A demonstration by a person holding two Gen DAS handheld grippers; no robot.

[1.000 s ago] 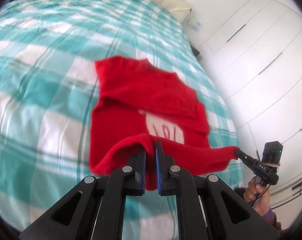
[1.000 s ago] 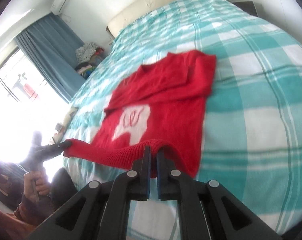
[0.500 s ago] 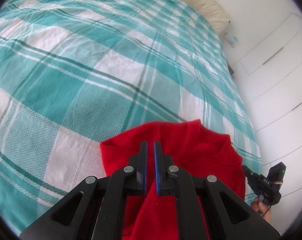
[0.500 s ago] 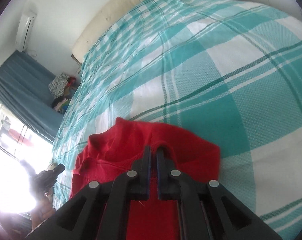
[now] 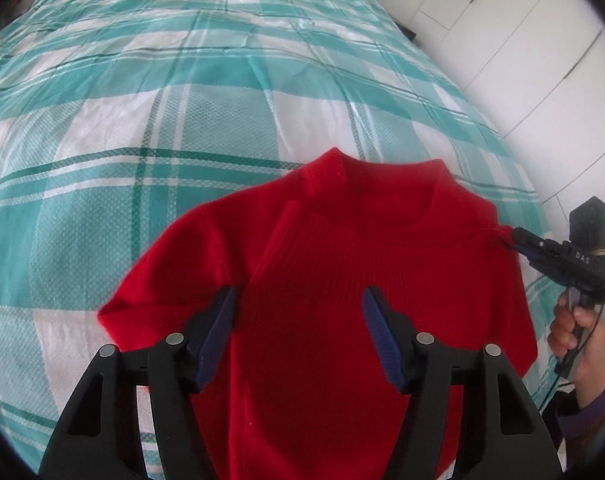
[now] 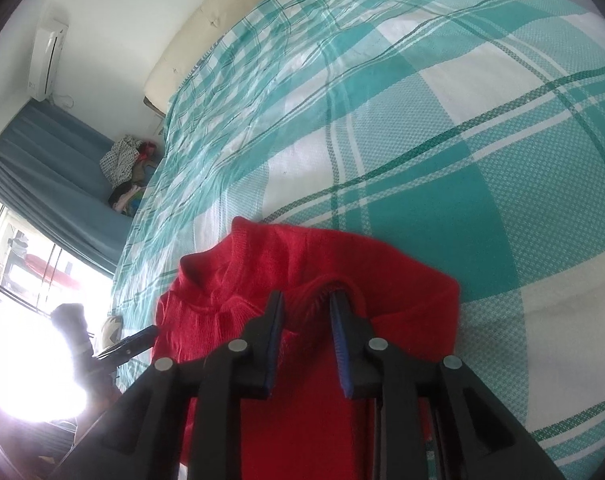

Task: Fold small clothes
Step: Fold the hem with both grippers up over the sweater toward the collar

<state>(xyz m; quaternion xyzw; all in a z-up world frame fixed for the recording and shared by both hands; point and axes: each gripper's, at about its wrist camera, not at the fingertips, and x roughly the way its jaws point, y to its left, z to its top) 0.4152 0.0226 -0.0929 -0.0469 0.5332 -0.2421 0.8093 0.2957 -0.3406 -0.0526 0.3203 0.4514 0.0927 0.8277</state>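
A small red knit sweater point(image 5: 354, 280) lies folded on the teal-and-white checked bedspread point(image 5: 182, 120), collar pointing away from me. My left gripper point(image 5: 298, 298) hovers over its near half, jaws wide open and empty. My right gripper point(image 6: 305, 300) is partly open at the sweater's point(image 6: 302, 360) right edge, with a hump of red knit still between its pads. The right gripper also shows in the left wrist view point(image 5: 520, 242) at the sweater's right shoulder, and the left gripper shows in the right wrist view point(image 6: 136, 342).
White wardrobe doors point(image 5: 522, 60) stand to the right of the bed. A beige headboard point(image 6: 222, 20), blue curtains point(image 6: 42, 152) with a pile of clothes point(image 6: 126, 164) and a bright window point(image 6: 22, 320) lie on the far and left sides.
Both grippers carried the sweater's bottom hem forward over the body up to the collar. The left jaws then opened wide and let go; the right jaws opened partway.
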